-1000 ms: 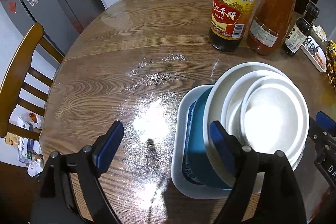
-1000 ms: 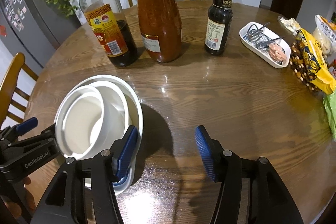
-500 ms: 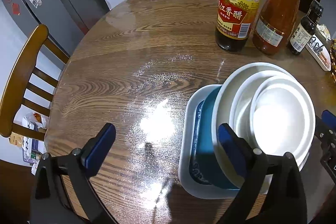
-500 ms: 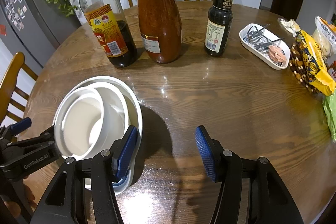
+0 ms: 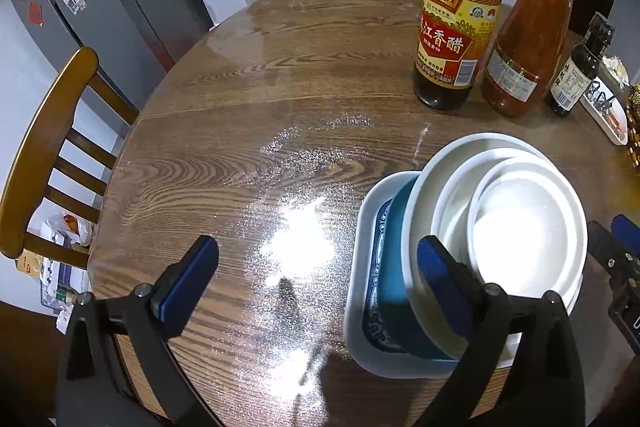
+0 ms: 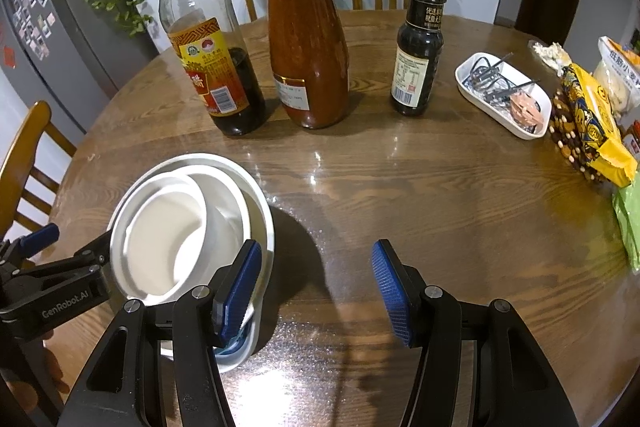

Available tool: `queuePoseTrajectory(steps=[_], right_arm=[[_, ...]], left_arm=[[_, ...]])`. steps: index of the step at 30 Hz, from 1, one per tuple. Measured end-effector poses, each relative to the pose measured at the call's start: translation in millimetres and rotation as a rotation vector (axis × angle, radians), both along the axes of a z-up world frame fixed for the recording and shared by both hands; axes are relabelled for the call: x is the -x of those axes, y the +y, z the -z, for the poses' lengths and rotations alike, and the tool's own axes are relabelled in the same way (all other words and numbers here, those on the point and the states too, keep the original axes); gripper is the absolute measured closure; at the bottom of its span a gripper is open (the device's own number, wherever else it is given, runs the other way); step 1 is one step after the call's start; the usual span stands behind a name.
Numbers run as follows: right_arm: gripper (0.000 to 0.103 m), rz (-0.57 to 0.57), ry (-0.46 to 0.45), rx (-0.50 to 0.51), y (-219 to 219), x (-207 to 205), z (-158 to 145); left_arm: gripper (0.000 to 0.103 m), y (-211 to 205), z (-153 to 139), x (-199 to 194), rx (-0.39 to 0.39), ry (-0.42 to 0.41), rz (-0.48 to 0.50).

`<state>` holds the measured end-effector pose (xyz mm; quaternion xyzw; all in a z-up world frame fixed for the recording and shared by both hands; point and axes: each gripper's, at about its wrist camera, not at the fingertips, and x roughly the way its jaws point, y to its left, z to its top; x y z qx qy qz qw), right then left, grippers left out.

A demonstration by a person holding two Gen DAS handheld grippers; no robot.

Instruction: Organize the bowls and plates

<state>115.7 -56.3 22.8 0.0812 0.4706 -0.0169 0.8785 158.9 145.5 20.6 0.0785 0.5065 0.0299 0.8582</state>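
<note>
A stack of dishes stands near the front edge of the round wooden table (image 5: 280,99). At the bottom lies a white rectangular dish (image 5: 360,227) with a blue pattern, on it a teal bowl (image 5: 394,267), and on top three nested white bowls (image 5: 520,227). My left gripper (image 5: 316,279) is open wide over bare table, its right finger in front of the stack's left side. The right wrist view shows the white bowls (image 6: 168,227) at lower left. My right gripper (image 6: 316,291) is open with nothing between its pads. Its left finger overlaps the stack's right rim.
At the back stand a vinegar bottle (image 6: 212,67), a jar of red sauce (image 6: 308,47) and a small dark bottle (image 6: 418,55). A white tray of clips (image 6: 500,95) and snack bags (image 6: 592,123) lie at the right. Wooden chairs (image 5: 44,155) ring the table.
The left gripper's jaws have spread wider apart. The right gripper and the stack have not moved.
</note>
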Motion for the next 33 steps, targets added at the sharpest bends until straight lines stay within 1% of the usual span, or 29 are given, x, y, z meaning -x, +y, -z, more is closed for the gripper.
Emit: queuePoseTrajectory(steps=[7,19,33], right_arm=[[0.044,0.000,-0.007,0.004,1.1,1.8,-1.3],[0.044,-0.015,-0.019,-0.008,4.7,4.9,-5.5],[0.044,-0.028,-0.037,-0.024,7.8,12.6,-12.5]], left_arm=[[0.001,-1.9,-4.7,2.9,0.014,-0.015,0.003],[0.001,-9.9,-8.5,7.4,0.008,-0.038,0.026],[0.001,-12.6,-16.9,14.3,0.010,-0.065,0.029]])
